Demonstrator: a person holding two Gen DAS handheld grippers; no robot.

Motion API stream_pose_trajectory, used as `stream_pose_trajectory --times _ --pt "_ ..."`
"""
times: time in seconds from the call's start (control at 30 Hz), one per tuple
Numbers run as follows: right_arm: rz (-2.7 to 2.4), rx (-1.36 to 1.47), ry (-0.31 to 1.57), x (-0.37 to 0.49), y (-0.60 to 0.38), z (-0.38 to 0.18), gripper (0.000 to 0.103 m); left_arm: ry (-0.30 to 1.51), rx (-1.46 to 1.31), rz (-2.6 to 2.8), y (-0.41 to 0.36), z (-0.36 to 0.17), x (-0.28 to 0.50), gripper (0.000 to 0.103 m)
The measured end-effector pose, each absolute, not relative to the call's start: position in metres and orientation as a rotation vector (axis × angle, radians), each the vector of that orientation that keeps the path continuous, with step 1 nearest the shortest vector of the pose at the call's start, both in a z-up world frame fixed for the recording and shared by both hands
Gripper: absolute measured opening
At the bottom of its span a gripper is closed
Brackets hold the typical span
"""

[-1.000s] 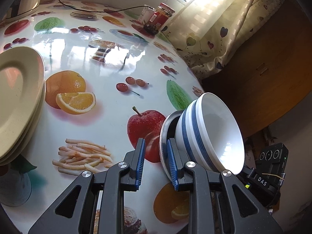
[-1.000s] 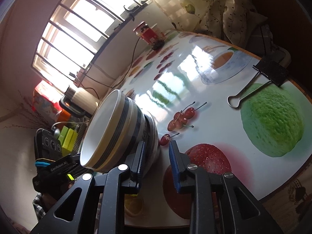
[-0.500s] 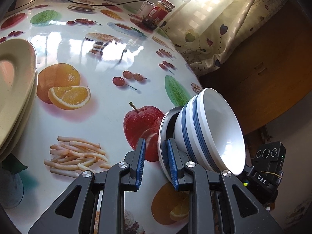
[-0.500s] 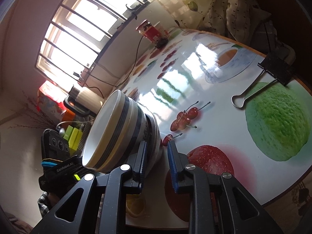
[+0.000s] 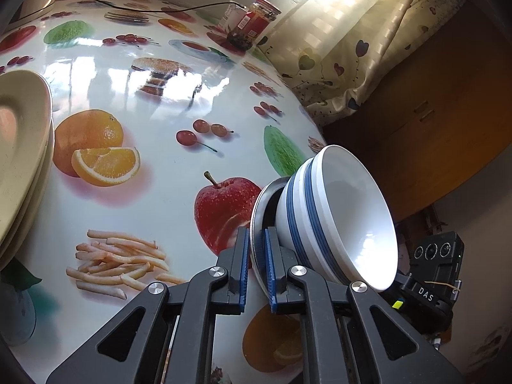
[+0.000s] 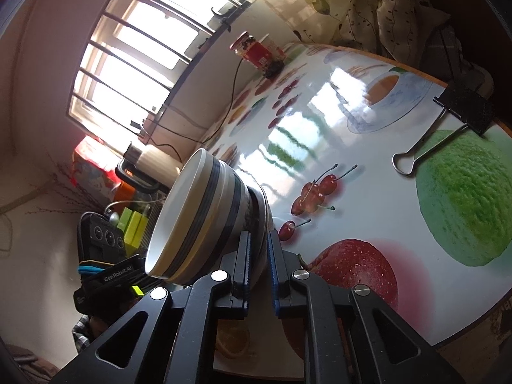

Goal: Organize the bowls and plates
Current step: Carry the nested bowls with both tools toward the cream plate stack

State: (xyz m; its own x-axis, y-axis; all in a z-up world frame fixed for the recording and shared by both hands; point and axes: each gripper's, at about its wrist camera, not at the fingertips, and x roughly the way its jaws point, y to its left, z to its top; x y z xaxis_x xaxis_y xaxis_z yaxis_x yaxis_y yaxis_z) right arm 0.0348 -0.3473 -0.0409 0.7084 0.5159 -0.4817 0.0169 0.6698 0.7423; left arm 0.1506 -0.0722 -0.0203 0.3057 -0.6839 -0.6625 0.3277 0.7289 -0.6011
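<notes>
Two white bowls with blue stripes [image 5: 336,217] sit nested in a shallow metal dish [image 5: 257,211] on the fruit-print table [image 5: 166,102]. My left gripper [image 5: 256,265] is shut on the dish's near rim, its blue pads pressing on both sides. From the opposite side, my right gripper [image 6: 259,262] is shut on the rim of the same metal dish [image 6: 264,220], with the striped bowls [image 6: 198,217] to its left. A stack of cream plates [image 5: 22,160] rests at the left edge of the left wrist view, apart from both grippers.
A red-labelled jar [image 5: 256,22] and a small carton stand at the table's far side by a black cable [image 5: 153,8]. A black binder clip [image 6: 448,128] lies near the table edge. A patterned curtain [image 5: 345,41] and a wooden cabinet [image 5: 432,112] are beyond the edge.
Both grippers' jaws have closed from a narrow gap onto the metal dish's rim. The bowls and both hands have stayed in place.
</notes>
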Motion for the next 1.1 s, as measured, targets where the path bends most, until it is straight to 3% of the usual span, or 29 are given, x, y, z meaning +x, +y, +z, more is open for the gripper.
stream_pose_trajectory --times 1.1 --pt "0.317 0.777 0.737 0.0368 -0.3441 -0.0402 0.012 1.019 -0.318 -0.659 -0.0707 -0.0117 0.1445 0.010"
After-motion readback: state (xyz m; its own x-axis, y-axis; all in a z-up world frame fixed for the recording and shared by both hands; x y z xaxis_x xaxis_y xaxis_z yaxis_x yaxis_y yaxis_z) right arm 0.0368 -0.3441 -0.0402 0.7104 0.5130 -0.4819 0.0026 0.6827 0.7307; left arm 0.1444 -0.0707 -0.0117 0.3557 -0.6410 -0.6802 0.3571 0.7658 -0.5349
